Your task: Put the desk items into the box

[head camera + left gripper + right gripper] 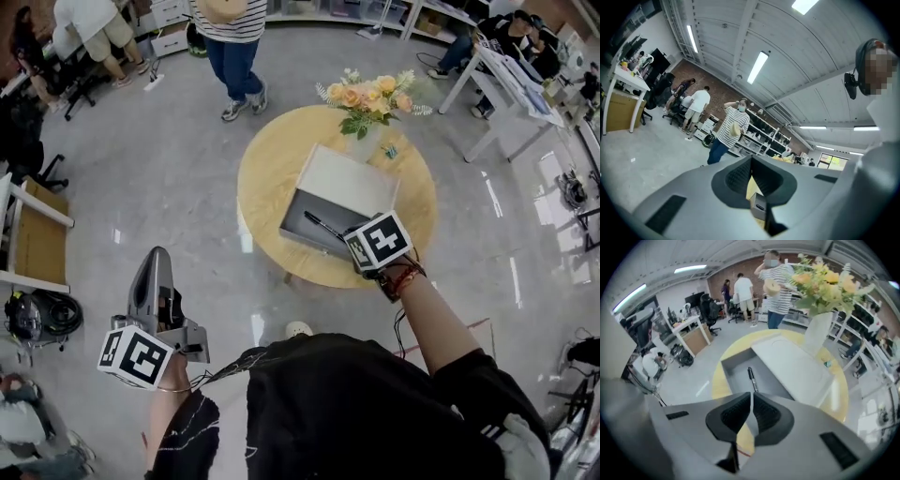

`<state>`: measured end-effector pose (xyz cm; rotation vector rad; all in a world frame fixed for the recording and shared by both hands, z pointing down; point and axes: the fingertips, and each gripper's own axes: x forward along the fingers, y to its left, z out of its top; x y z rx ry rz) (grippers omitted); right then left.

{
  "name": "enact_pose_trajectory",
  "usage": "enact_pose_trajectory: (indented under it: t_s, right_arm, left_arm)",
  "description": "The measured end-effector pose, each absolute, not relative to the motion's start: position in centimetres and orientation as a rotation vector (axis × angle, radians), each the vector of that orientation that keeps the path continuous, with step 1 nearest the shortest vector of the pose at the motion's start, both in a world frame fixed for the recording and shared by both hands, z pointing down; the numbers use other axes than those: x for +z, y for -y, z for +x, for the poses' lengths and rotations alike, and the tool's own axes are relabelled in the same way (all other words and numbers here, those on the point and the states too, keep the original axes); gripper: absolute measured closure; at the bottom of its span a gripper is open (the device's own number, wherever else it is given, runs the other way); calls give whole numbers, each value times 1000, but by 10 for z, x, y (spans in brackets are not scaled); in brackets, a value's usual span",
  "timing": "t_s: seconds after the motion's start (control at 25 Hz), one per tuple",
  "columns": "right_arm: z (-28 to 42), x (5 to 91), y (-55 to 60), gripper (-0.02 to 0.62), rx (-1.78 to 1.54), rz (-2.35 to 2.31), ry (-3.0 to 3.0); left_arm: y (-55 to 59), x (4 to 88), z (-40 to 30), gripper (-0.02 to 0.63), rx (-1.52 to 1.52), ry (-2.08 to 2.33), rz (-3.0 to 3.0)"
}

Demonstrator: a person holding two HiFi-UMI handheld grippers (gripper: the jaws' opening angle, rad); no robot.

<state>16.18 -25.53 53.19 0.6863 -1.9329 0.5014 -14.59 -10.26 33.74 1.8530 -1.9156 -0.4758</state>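
Inside box [298, 217]: one pen [323, 226], stowed. Bench [267, 178] far edge, beside vase [818, 331]: small teal item [390, 151], I judge outstanding. Left gripper [751, 164], right gripper [751, 401]: fingers clenched, empty.

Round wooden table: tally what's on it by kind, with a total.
Grey open box with white lid: 1
Black pen in the box: 1
White vase of orange and yellow flowers: 1
Small teal item, unidentifiable: 1
Total: 4

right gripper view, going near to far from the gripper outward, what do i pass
right gripper → pen lying in the open box → white box lid → vase of flowers → person in a striped shirt
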Motion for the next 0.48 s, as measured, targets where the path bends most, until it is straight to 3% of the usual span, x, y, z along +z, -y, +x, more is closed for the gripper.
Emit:
enact_pose_trajectory:
  t_s: [0.48]
  right_arm:
    - [100, 445, 202, 589, 996, 1104, 2324]
  left_arm:
    - [115, 331, -112, 595, -338, 1565, 2114]
